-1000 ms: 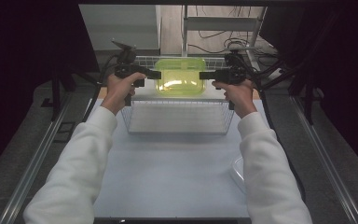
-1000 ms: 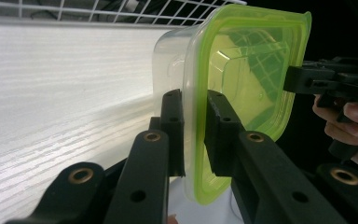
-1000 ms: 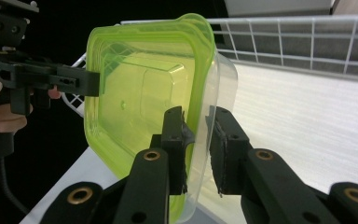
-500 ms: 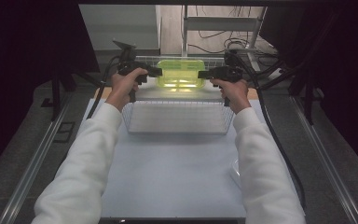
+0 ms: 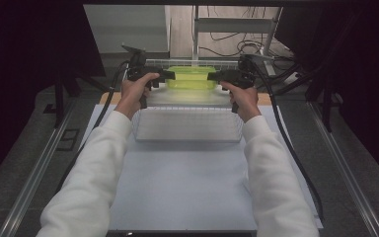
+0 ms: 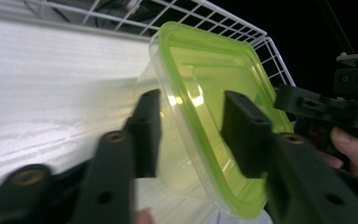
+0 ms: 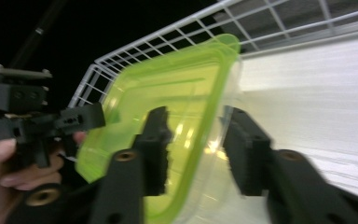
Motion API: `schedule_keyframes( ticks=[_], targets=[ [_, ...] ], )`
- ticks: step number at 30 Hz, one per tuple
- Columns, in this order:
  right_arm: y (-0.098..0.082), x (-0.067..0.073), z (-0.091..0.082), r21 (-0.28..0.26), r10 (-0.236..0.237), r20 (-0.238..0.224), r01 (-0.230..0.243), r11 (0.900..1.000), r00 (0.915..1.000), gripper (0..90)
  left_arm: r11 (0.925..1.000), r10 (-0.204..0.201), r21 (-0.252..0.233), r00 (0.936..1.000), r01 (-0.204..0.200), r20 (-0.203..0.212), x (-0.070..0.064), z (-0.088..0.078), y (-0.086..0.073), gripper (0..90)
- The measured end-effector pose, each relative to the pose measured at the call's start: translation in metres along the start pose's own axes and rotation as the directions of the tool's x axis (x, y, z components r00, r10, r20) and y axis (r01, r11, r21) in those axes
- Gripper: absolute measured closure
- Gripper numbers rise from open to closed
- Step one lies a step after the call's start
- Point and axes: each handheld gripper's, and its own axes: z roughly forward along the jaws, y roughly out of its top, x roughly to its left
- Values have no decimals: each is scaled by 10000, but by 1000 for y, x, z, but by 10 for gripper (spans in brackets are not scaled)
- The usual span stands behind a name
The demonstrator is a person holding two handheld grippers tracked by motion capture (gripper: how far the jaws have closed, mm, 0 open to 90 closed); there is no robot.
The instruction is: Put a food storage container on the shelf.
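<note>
1. Task stage: the lidded plastic container w/ green lid sits at the far end of the white wire basket, level, seemingly set down on the basket floor. Placement looks done; what's left, by my read, is backing both claws off.
2. Left claw: jaws have just been opening. They straddle the container's rim, 1 pad by the clear wall, 1 over the lid, w/ a visible gap on each side. So released, not grasping.
3. Right claw: same story, jaws have just been opening. The rim is between them but the pads stand off it; released.
4. In the high view the left claw and right claw flank the container at its 2 short ends, pointing inward at each other.
5. Edges: the basket's far wire wall is just behind the container and the side walls are near each claw, so outward room is tight; up looks the freer exit.
6. Open room: the near part of the basket floor is bare, and the white surface in front of it is open too.
</note>
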Motion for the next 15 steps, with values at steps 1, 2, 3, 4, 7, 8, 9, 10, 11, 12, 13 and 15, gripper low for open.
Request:
schedule_keyframes(
  ticks=[1, 2, 3, 4, 7, 8, 9, 10, 11, 12, 13, 15],
  targets=[
    [0, 0, 0, 0, 0, 0, 0, 10000, 10000, 519, 10000, 0, 0, 10000, 0, 0, 0, 0, 0, 434],
    [-1, 3, -2, -176, -159, 157, 162, 9997, 9998, 474, 9998, 76, -181, 10000, -76, -12, -1, -1, 0, 387],
    [-1, 3, -2, -176, -159, 157, 162, 9997, 9998, 474, 9993, 181, -334, 9998, -182, -37, -1, -3, 0, 387],
    [-1, 5, -4, -276, -318, 293, 326, 9991, 9991, 454, 9985, 327, -445, 9994, -332, -111, -2, -4, 0, 351],
    [-3, 10, -12, -513, -660, 391, 680, 9964, 9971, 396, 9944, 779, -697, 9968, -791, -200, -6, -12, 0, 279],
    [-3, 12, -14, -566, -808, 432, 831, 9949, 9958, 388, 9921, 971, -774, 9949, -990, -275, -8, -14, 0, 272],
    [-3, 14, -17, -603, -963, 494, 992, 9932, 9941, 382, 9896, 1147, -832, 9927, -1174, -359, -10, -17, -1, 267],
    [-3, 14, -17, -603, -963, 494, 992, 9932, 9941, 382, 9862, 1410, -808, 9888, -1445, -481, -12, -21, -2, 267],
    [-4, 16, -21, -657, -1122, 524, 1155, 9911, 9923, 379, 9827, 1636, -779, 9848, -1678, -578, -15, -24, -3, 264],
    [-5, 20, -29, -690, -1516, 607, 1556, 9854, 9866, 371, 9742, 2146, -559, 9743, -2186, -691, -20, -31, -6, 266],
    [-5, 20, -29, -690, -1516, 607, 1556, 9854, 9866, 371, 9742, 2146, -559, 9743, -2186, -691, -20, -31, -6, 266],
    [-8, 22, -39, -637, -1987, 721, 2033, 9770, 9774, 364, 9657, 2556, -258, 9634, -2584, -802, -25, -38, -10, 264]
  ],
)
